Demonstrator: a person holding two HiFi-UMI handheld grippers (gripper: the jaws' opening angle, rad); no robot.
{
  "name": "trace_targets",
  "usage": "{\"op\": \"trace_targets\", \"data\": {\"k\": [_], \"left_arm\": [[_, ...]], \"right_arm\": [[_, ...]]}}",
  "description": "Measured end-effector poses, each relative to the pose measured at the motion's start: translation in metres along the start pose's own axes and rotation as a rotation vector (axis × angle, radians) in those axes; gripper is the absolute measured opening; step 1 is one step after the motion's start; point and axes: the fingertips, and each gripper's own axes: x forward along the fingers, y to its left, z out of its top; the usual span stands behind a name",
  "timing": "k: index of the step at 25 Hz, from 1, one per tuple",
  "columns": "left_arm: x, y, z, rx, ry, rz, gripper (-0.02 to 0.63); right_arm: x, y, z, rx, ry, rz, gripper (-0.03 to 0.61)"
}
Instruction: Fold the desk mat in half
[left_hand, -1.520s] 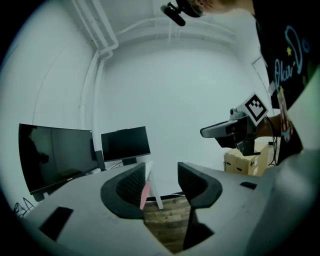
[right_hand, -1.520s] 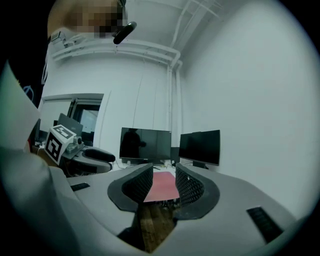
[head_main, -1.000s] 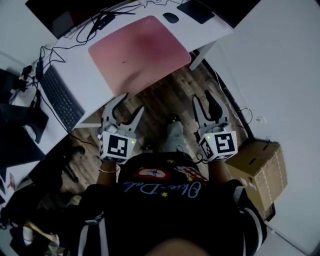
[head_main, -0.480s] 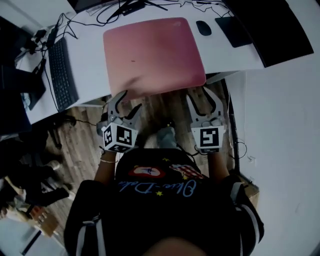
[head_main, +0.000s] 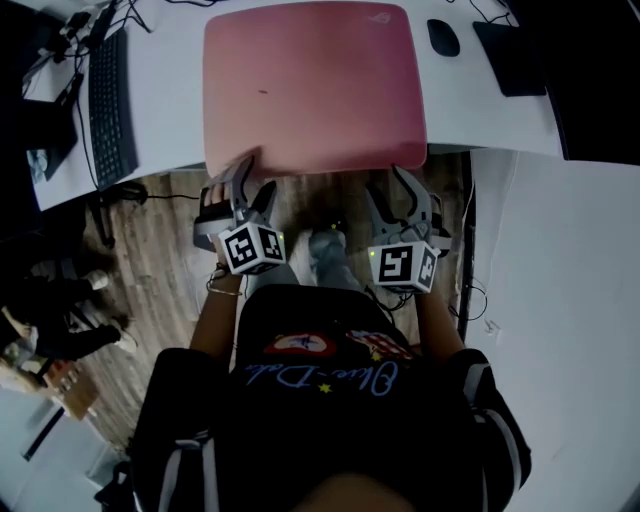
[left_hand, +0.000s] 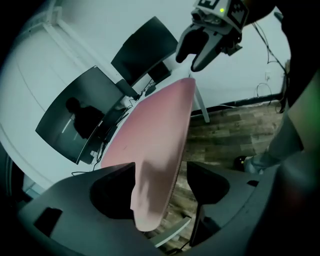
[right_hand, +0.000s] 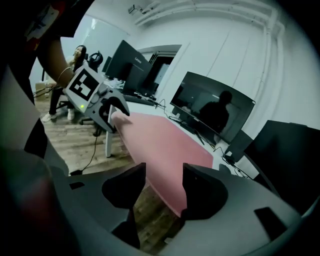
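The pink desk mat (head_main: 310, 85) lies flat on the white desk (head_main: 170, 110), its near edge hanging slightly over the desk's front. My left gripper (head_main: 255, 178) sits at the near left corner and my right gripper (head_main: 388, 182) at the near right corner. In the left gripper view the mat's corner (left_hand: 155, 135) lies between the left gripper's (left_hand: 162, 170) spread jaws, unpinched. The right gripper view shows the other corner (right_hand: 160, 145) between the right gripper's (right_hand: 164, 170) jaws, also loose. Both pairs of jaws have just been opening.
A black keyboard (head_main: 110, 100) lies left of the mat; a mouse (head_main: 443, 37) and a dark pad (head_main: 510, 55) lie to its right. Monitors (left_hand: 82, 117) stand along the desk's back. Below the desk edge are wooden floor, cables and the person's feet (head_main: 325, 250).
The view has swung square onto the desk. Both grippers moved forward and down from in front of the body to the mat's near corners, and their jaws spread wider.
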Motion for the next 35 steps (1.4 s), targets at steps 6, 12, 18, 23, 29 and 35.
{"op": "trace_targets", "data": {"k": [6, 12, 18, 23, 29, 35], "left_arm": [[0.02, -0.005, -0.009, 0.071, 0.048, 0.05, 0.298], [0.015, 0.009, 0.002, 0.057, 0.013, 0.101, 0.295], [-0.002, 0.011, 0.012, 0.075, 0.004, 0.127, 0.041], [-0.008, 0.023, 0.021, 0.017, 0.011, 0.103, 0.026], [-0.015, 0.042, 0.032, -0.037, -0.004, 0.1, 0.025], [-0.022, 0.069, 0.045, -0.121, -0.047, 0.121, 0.025]], "right_arm": [[0.014, 0.015, -0.018, -0.019, 0.031, 0.042, 0.219], [0.02, 0.014, -0.027, 0.015, 0.033, 0.039, 0.219], [0.022, 0.01, -0.032, 0.011, 0.025, 0.051, 0.219], [0.023, 0.009, -0.039, -0.013, 0.026, 0.069, 0.219], [0.028, -0.002, -0.041, -0.027, 0.048, 0.063, 0.191], [0.029, -0.024, -0.03, -0.024, 0.049, 0.024, 0.044]]}}
